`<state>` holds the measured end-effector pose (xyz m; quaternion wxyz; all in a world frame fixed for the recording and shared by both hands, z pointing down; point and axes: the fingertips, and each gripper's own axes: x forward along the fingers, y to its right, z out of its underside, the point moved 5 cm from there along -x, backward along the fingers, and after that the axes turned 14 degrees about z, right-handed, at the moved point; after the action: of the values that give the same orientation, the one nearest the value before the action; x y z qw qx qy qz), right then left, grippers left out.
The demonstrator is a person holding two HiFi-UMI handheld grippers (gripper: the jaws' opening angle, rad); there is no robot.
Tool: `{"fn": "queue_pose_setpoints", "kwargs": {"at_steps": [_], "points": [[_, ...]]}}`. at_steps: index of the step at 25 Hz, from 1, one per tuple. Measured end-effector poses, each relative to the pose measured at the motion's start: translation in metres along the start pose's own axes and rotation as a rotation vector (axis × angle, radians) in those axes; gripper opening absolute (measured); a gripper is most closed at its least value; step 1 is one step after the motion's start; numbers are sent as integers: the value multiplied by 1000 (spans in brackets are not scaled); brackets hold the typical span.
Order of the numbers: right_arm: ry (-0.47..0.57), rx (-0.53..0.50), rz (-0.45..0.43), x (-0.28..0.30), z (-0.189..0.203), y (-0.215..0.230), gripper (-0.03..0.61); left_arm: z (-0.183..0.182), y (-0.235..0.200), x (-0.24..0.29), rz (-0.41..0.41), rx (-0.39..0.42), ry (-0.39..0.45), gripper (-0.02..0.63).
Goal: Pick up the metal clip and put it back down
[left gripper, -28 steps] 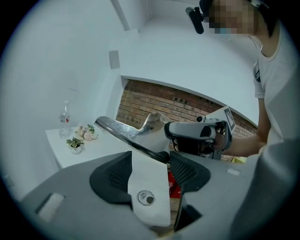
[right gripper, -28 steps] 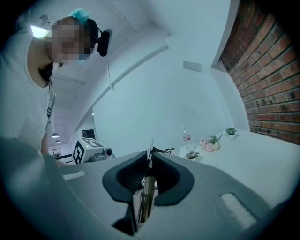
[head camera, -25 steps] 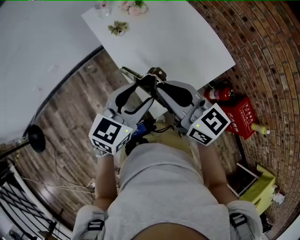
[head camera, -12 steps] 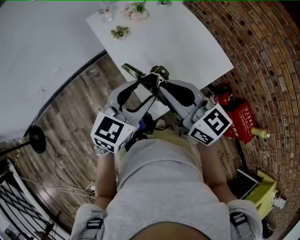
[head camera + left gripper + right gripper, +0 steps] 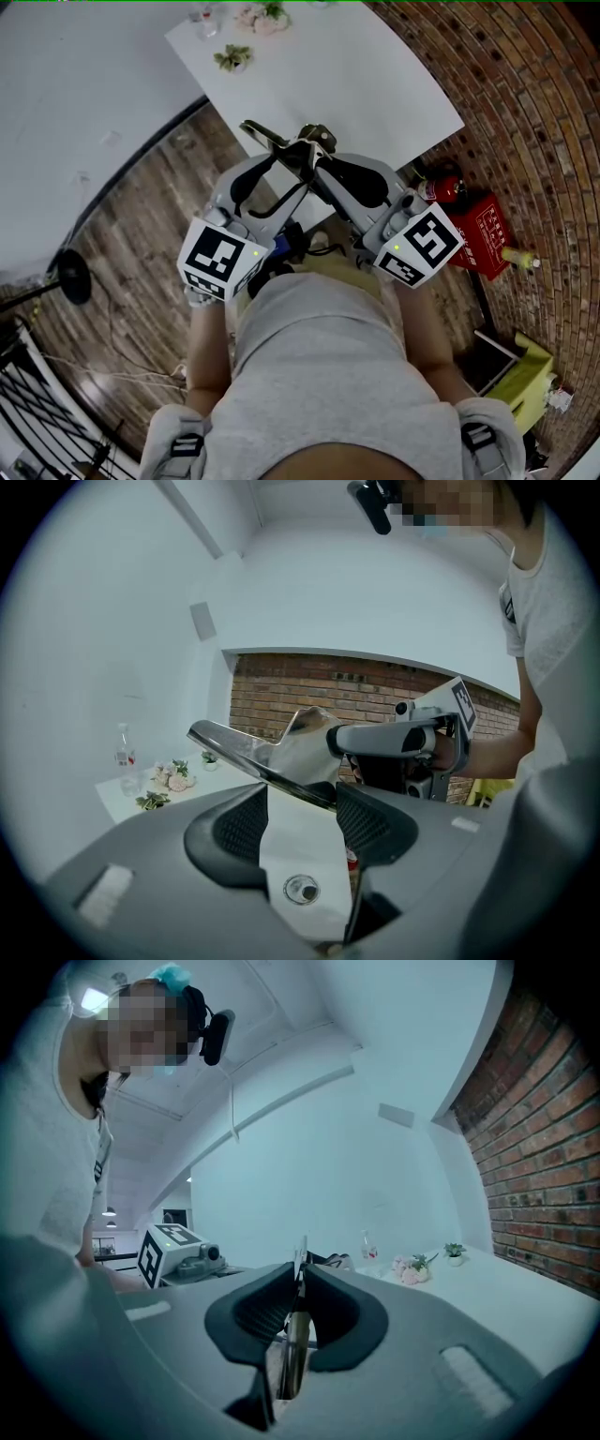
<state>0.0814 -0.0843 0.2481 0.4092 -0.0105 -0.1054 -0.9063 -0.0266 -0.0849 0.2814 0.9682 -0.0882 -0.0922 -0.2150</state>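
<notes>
Two hand-held grippers meet tip to tip above the near edge of a white table (image 5: 375, 84). The right gripper (image 5: 319, 165) (image 5: 300, 1283) is closed on the clip (image 5: 272, 139) (image 5: 305, 747) (image 5: 292, 1346): in the right gripper view its two pads press together on a thin metal blade seen edge-on, which runs down between them and stands a little above their tips. The clip is thus held in the air, clear of the table, at the point where the two grippers converge. The left gripper (image 5: 286, 161) (image 5: 300, 799) has its jaws apart, with the white table showing through the gap. In the left gripper view the clip's shiny bar slants across that gap at the tips, passing over the left pad and ending by the right pad; whether either pad touches it cannot be told. One end of the bar sticks out to the left, past the left gripper's tips. The right gripper's tip (image 5: 333, 741) meets the broad part of the clip just beyond the left gripper. Far beyond both grippers, flowers (image 5: 267, 14) lie on the table's far end. To the right of the right gripper, an extinguisher (image 5: 441, 187) and a red box (image 5: 483, 234) stand on the floor against a brick wall (image 5: 534, 112).
</notes>
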Motion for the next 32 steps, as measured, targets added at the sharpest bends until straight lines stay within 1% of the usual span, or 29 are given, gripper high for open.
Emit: {"fn": "queue_pose_setpoints", "kwargs": {"at_steps": [15, 22, 27, 32], "points": [[-9, -10, 18, 2, 2, -1, 38, 3, -2, -1, -1, -4, 3, 229], [-28, 5, 33, 2, 10, 2, 38, 11, -3, 4, 5, -10, -24, 229], [-54, 38, 30, 1, 20, 8, 38, 20, -4, 10, 13, -29, -43, 229], [-97, 70, 30, 4, 38, 11, 37, 39, -4, 13, 13, -86, -83, 229]]}}
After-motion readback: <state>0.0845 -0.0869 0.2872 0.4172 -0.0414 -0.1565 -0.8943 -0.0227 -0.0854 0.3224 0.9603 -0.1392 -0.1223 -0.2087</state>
